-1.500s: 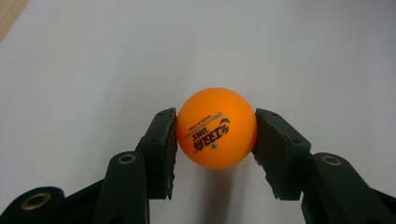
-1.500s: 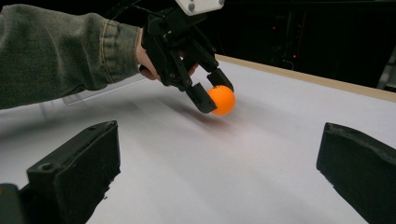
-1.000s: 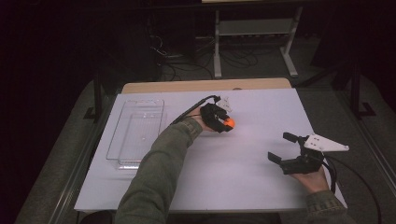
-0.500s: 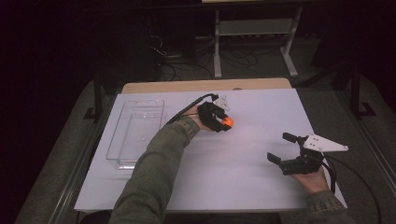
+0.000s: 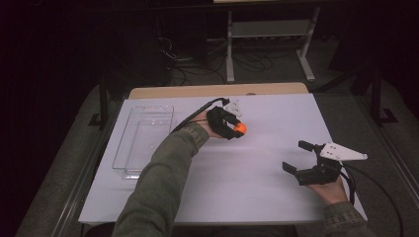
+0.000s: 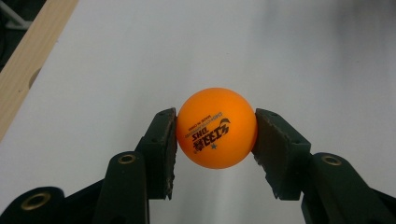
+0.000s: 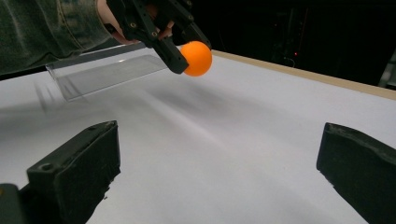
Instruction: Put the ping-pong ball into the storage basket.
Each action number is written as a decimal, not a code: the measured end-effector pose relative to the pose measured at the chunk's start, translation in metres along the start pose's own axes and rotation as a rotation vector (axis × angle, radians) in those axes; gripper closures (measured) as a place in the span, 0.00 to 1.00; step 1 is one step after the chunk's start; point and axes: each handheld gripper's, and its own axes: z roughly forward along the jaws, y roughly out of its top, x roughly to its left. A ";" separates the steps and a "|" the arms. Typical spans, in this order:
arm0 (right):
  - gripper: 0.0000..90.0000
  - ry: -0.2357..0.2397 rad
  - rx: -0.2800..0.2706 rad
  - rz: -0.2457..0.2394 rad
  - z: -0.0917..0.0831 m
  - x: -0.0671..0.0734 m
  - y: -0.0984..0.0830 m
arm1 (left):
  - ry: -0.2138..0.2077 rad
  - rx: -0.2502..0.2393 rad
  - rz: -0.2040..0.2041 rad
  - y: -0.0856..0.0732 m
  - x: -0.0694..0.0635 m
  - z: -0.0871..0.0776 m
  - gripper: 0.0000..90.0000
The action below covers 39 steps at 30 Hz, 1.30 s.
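Note:
An orange ping-pong ball (image 6: 216, 128) with black print sits squeezed between the two black pads of my left gripper (image 6: 216, 135). In the high view that gripper (image 5: 238, 129) holds the ball (image 5: 240, 128) a little above the white table top, near the middle of the far half. The right gripper view catches the ball (image 7: 197, 58) clear of the surface. My right gripper (image 5: 295, 157) rests at the table's near right, jaws wide apart with nothing between them; its black pads (image 7: 77, 170) frame bare white surface.
A clear plastic tray (image 5: 143, 139) lies on the left side of the white table (image 5: 247, 187). A wooden strip (image 5: 217, 91) runs along the far edge. Beyond it stand a metal frame (image 5: 269, 34) and floor cables.
My left gripper has lifted slightly with the ball held in it. The right gripper has stayed where it was.

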 end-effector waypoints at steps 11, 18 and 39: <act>0.00 0.000 0.003 0.000 0.000 0.000 0.000 | 0.011 -0.006 0.003 -0.001 -0.004 -0.015 0.56; 0.00 -0.004 0.002 -0.003 -0.001 0.000 0.000 | 0.020 -0.015 0.007 -0.002 -0.007 -0.027 0.56; 0.00 0.000 0.010 -0.006 0.001 0.001 0.000 | 0.020 -0.056 0.019 -0.003 -0.019 -0.059 0.56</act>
